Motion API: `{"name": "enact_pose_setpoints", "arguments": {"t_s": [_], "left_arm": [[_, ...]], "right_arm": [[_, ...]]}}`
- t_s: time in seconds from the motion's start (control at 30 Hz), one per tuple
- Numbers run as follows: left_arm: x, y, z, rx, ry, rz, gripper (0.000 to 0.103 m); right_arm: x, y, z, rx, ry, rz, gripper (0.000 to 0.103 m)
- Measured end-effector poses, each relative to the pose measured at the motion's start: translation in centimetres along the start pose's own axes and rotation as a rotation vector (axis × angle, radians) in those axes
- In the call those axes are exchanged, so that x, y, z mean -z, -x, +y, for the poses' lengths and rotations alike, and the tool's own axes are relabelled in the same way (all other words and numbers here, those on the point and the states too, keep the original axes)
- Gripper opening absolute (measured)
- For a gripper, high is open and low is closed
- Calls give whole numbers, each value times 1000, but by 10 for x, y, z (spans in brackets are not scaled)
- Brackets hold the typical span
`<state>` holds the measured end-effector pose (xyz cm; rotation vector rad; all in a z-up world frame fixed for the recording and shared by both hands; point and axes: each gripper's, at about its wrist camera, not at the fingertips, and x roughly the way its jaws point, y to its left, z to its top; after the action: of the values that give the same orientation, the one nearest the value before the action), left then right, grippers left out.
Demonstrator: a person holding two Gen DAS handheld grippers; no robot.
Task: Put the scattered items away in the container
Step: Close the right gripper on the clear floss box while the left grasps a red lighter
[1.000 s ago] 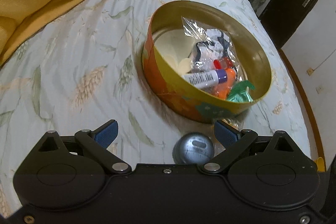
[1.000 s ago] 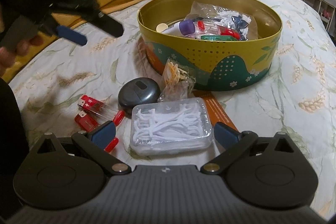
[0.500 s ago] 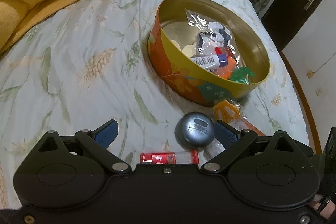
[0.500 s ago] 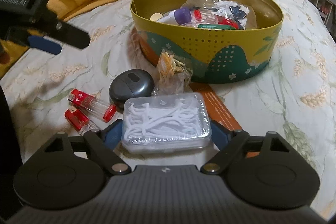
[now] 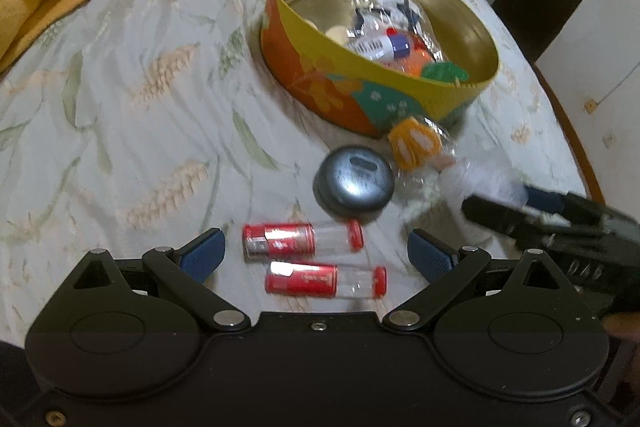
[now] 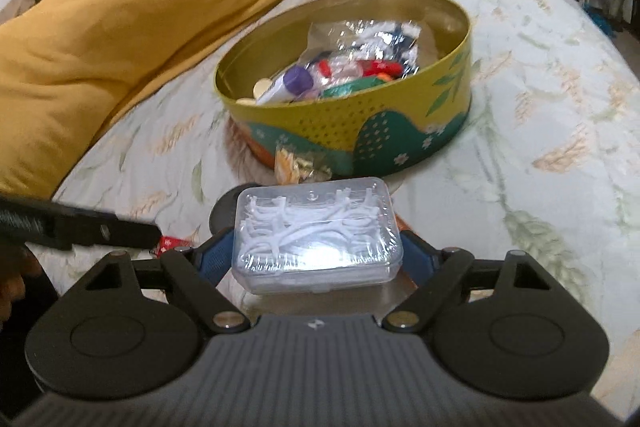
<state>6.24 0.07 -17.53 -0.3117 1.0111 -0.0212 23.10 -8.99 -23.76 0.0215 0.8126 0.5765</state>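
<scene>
A clear plastic box of white floss picks (image 6: pixel 316 231) is raised off the bed, and my right gripper (image 6: pixel 318 255) is shut on it, blue pads against its two ends. The round yellow tin (image 6: pixel 360 131) beyond it holds a tube, packets and a plastic bag. My left gripper (image 5: pixel 316 255) is open, hovering over two red-labelled tubes (image 5: pixel 300 238) (image 5: pixel 324 281) lying side by side on the bedspread. Past them lie a round grey case (image 5: pixel 354 179) and an orange packet (image 5: pixel 416 143), next to the tin (image 5: pixel 360 95). The right gripper (image 5: pixel 496 195) shows blurred at the right.
A yellow blanket (image 6: pixel 120 39) with dark clothing on top is heaped along the left of the bed. The left gripper's finger (image 6: pixel 100 227) reaches in at the left of the right wrist view. The bed's rounded edge (image 5: pixel 576 147), a dark door and shelves are beyond the tin.
My right gripper has shut on the floss box and lifted it off the bed. My left gripper has drawn back from the tin, so both red tubes now lie between its fingers.
</scene>
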Motion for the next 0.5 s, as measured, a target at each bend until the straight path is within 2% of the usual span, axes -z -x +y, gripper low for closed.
{"name": "enact_pose_setpoints", "arguments": {"t_s": [0.33, 0.5], "left_arm": [[14, -5, -15, -7, -37, 43, 98], [16, -12, -14, 15, -41, 110, 98]], "right_arm": [[-6, 20, -12, 23, -59, -72, 86], [-8, 32, -19, 34, -94, -110, 86]]}}
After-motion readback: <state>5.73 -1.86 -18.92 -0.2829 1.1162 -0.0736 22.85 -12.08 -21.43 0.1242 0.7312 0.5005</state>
